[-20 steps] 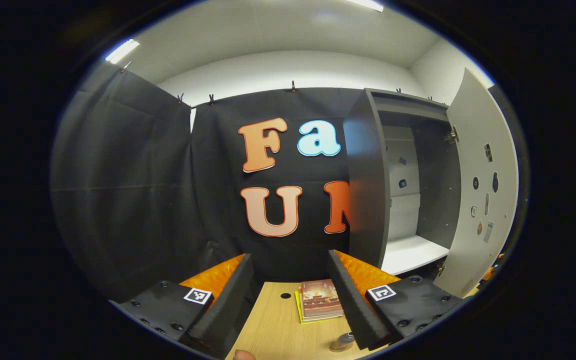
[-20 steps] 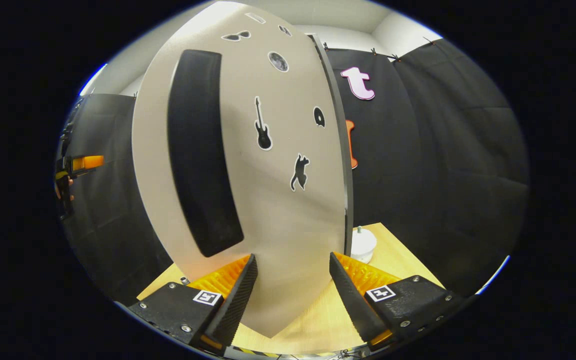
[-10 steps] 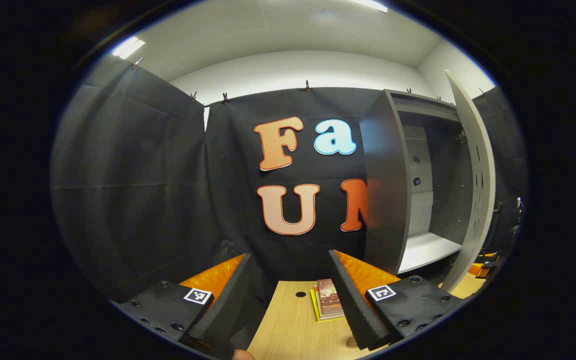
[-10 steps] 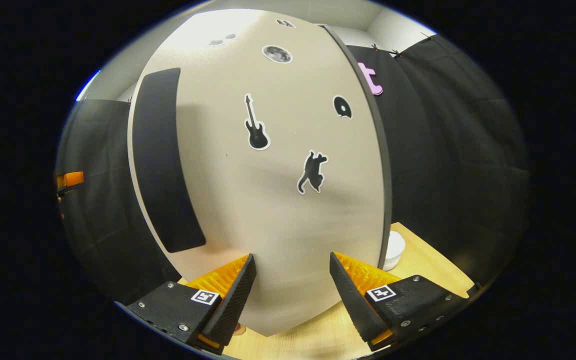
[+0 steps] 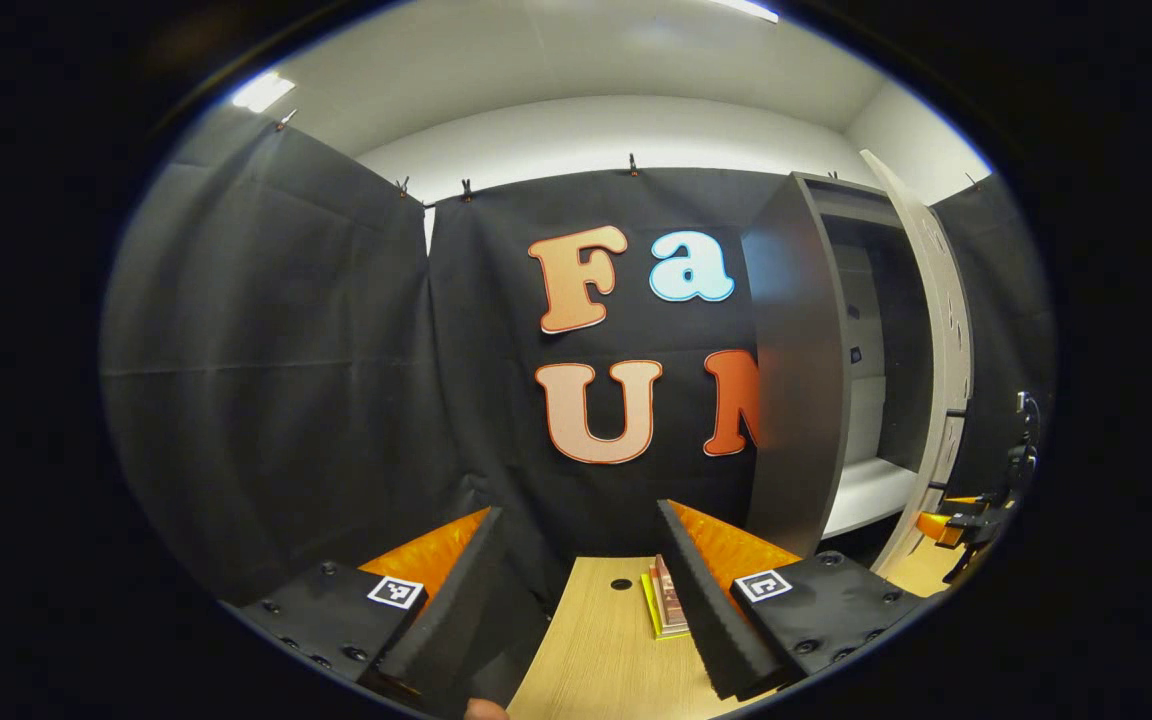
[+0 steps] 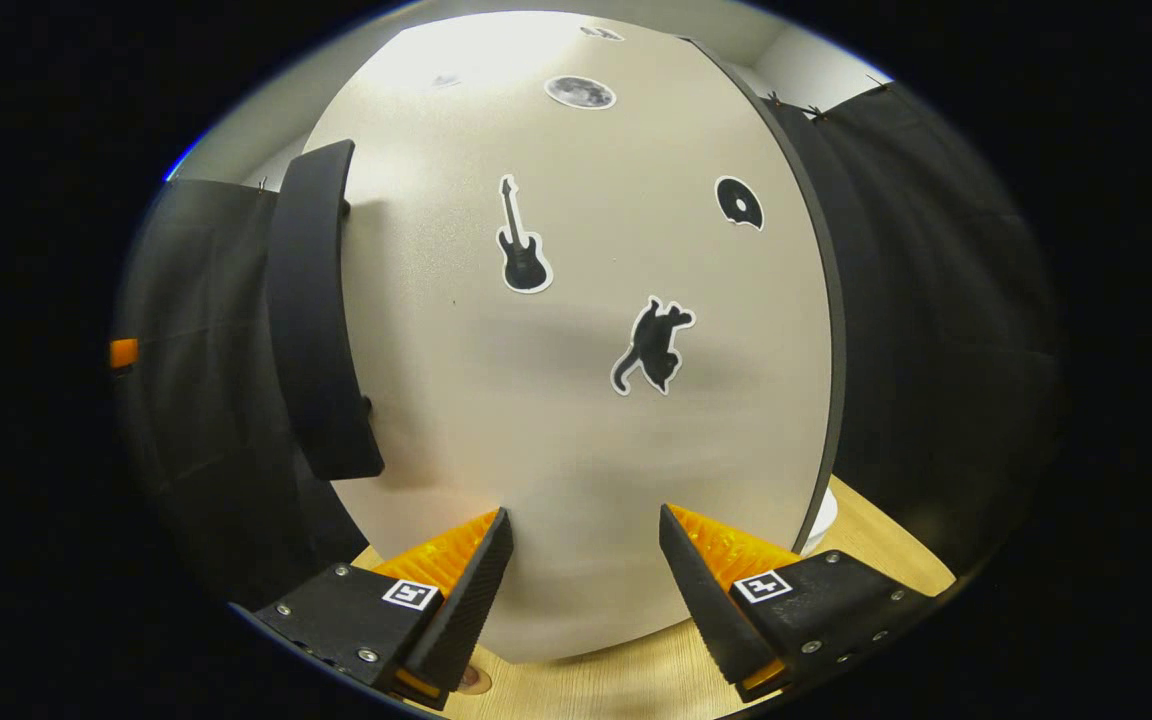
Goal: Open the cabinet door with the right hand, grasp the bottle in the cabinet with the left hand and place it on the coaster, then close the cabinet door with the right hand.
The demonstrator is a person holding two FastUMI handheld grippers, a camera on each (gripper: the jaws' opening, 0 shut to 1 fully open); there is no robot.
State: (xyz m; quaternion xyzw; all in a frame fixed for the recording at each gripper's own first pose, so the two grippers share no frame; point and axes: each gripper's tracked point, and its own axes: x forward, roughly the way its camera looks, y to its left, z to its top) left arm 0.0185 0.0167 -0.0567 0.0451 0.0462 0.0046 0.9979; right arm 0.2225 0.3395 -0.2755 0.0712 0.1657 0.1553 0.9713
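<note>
The grey cabinet (image 5: 798,380) stands at the right of the left gripper view, its pale door (image 5: 946,340) seen almost edge-on and ajar. A white shelf (image 5: 866,495) shows in the gap. My left gripper (image 5: 578,510) is open over the wooden table (image 5: 596,650), holding nothing. In the right gripper view the door's front (image 6: 576,400) is close ahead, with a black handle (image 6: 316,320) at its left and stickers on it. My right gripper (image 6: 584,512) is open, its fingertips close to the door's lower part. A small round brownish thing (image 6: 473,680) lies under the left finger.
A stack of books (image 5: 666,600) lies on the table between the left gripper's fingers, beside a cable hole (image 5: 620,583). A white object (image 6: 821,520) peeks out behind the door's right edge. The other gripper (image 5: 966,520) shows beyond the door.
The door has swung further toward the cabinet, narrowing the gap. In the right gripper view it has turned more face-on. The left gripper's view has drifted left, putting the cabinet further right.
</note>
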